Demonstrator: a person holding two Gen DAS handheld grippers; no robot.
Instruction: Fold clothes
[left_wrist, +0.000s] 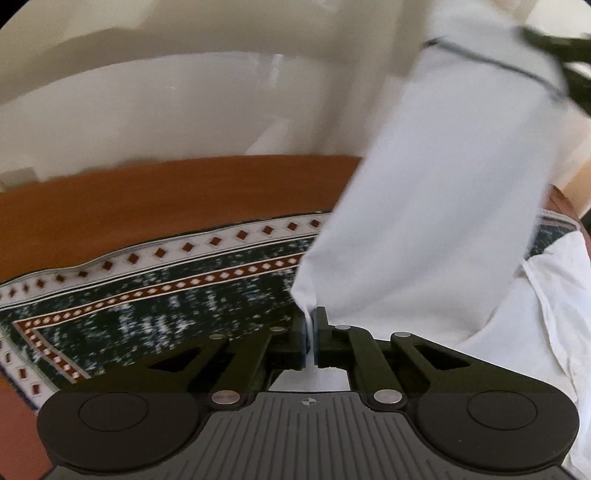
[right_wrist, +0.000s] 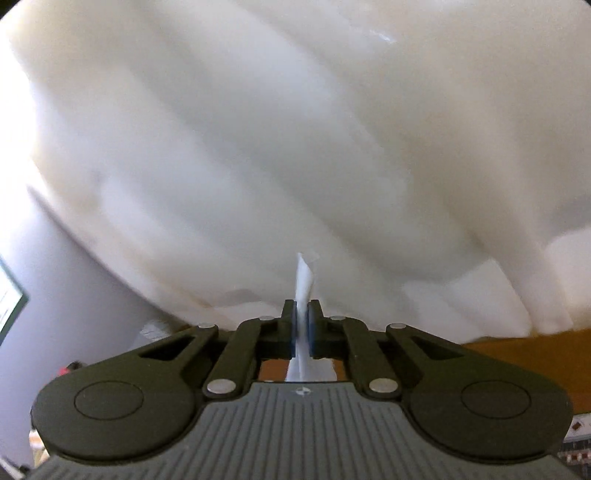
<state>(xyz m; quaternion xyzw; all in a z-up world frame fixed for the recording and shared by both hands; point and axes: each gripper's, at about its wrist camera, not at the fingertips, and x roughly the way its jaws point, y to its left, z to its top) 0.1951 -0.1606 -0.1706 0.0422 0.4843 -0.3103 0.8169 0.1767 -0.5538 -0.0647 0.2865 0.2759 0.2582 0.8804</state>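
Left wrist view: the left gripper (left_wrist: 311, 325) is pinched shut on a corner of the white garment (left_wrist: 436, 206). From that corner the cloth rises up and to the right as a long taut panel, its long axis running diagonally away from the jaws toward a dark-trimmed edge high in the frame, where something dark and blurred shows, perhaps the other gripper. More of the garment lies bunched to the right of the left gripper, on the patterned rug (left_wrist: 177, 295) that covers the brown table (left_wrist: 147, 192). The gripper tilts down toward the rug, low above it.

Right wrist view: the right gripper (right_wrist: 302, 325) has its jaws closed on a thin fold of the same garment (right_wrist: 303, 280), which stands up between the pads and hangs below them. This gripper points nearly level, with a pale draped background behind it and the table far beneath, so it looks the higher of the two. The spread probably depends on the left gripper rising to match.
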